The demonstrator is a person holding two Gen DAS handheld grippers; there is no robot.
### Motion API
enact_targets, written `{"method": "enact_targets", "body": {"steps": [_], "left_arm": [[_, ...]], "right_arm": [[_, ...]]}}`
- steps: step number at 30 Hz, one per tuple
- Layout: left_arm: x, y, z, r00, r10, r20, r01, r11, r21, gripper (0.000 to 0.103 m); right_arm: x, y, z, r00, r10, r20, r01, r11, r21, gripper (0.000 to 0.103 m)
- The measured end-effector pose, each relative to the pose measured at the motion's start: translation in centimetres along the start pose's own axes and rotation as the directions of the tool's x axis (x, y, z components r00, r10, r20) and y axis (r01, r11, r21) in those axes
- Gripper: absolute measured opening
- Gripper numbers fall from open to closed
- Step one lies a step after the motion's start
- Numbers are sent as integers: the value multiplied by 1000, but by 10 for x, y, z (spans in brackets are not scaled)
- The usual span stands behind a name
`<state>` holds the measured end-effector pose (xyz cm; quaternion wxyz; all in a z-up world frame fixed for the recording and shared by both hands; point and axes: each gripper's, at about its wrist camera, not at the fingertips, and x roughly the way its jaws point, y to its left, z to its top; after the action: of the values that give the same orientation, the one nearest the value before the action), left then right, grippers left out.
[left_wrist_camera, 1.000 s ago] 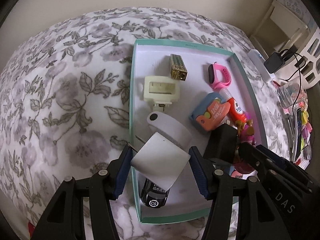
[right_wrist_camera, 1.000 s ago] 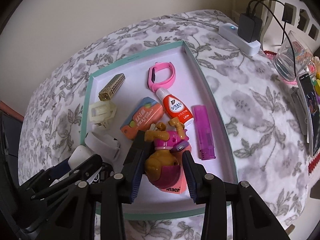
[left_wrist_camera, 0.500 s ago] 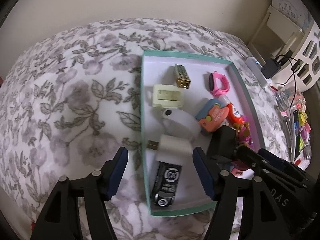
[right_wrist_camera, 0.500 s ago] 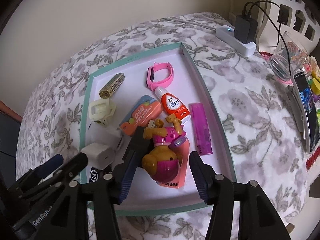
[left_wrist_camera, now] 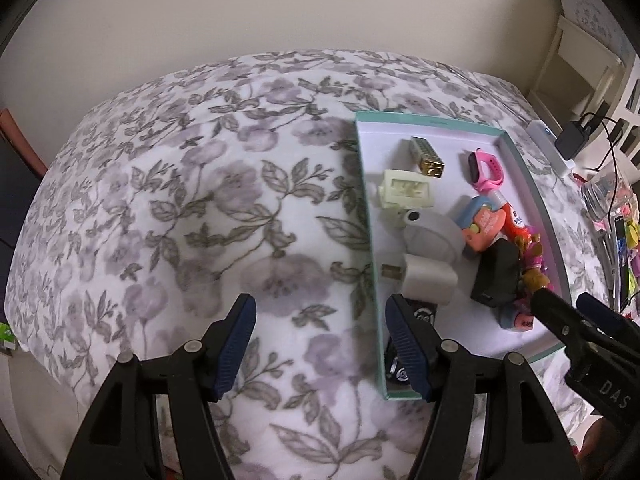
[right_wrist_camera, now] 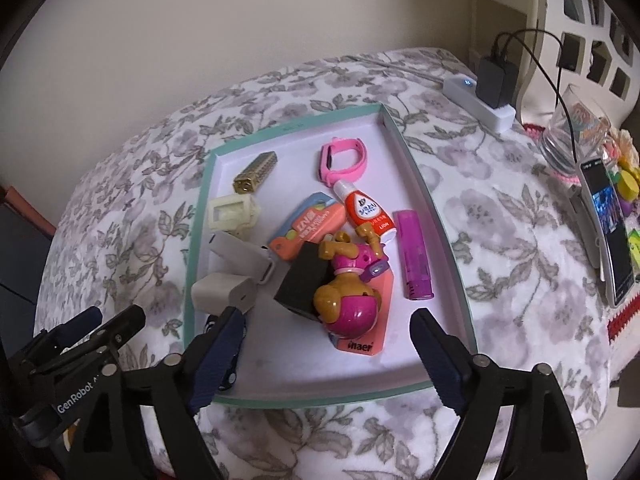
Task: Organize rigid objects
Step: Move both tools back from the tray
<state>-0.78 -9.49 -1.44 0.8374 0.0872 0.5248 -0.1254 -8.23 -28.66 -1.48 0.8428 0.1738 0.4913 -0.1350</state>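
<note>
Lying jumbled in a shallow teal-rimmed tray [right_wrist_camera: 436, 216] on a bed with a flowered cover [left_wrist_camera: 200, 208], the things to be sorted all look small, light and stiff. The white charger block [right_wrist_camera: 224, 292], near the tray's left rim, is smooth and boxy and probably best pinched across its flat sides. The pink and brown toy figure [right_wrist_camera: 348, 300] is rounded and glossy, so it may roll or slip unless taken around its middle. It leans against a black block [right_wrist_camera: 304, 284] and lies on a salmon-coloured card [right_wrist_camera: 380, 320], which crowds any approach. The purple lighter [right_wrist_camera: 416, 256] lies alone by the right rim and looks easiest to reach. The left tongs [left_wrist_camera: 320, 344] stand moderately wide and empty, straddling the tray's left edge. The right tongs [right_wrist_camera: 326, 356] are opening wide above the tray's near end, with nothing pressed between them. Beyond the tray, a glass [right_wrist_camera: 576, 140], a phone [right_wrist_camera: 608, 228] and a white power strip [right_wrist_camera: 480, 100] with its cable sit off to the right, clear of the work but fragile if knocked.
</note>
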Motion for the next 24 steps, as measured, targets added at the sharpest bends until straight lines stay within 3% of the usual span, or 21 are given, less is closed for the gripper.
{"method": "enact_targets", "body": {"steps": [4,7,11,24], "left_arm": [[-5,8,-4,1000,5,10,-5,1000,-15,69],[-9,13,-7,1000,13,16,-12,1000,-26,70],[-12,23,-9,1000,7,23,-5,998,-55,92],[-19,36,-14,998,48,48,-43,995,-93,92]], "right_arm": [[-4,6,-3,1000,5,14,-5,1000,-22,102],[-6,10,-4,1000,6,24,-5,999,-39,103],[-9,14,-6,999,4,35,-2,998,-56,103],[-13,19,-6,999,7,53,-3,997,-83,103]]}}
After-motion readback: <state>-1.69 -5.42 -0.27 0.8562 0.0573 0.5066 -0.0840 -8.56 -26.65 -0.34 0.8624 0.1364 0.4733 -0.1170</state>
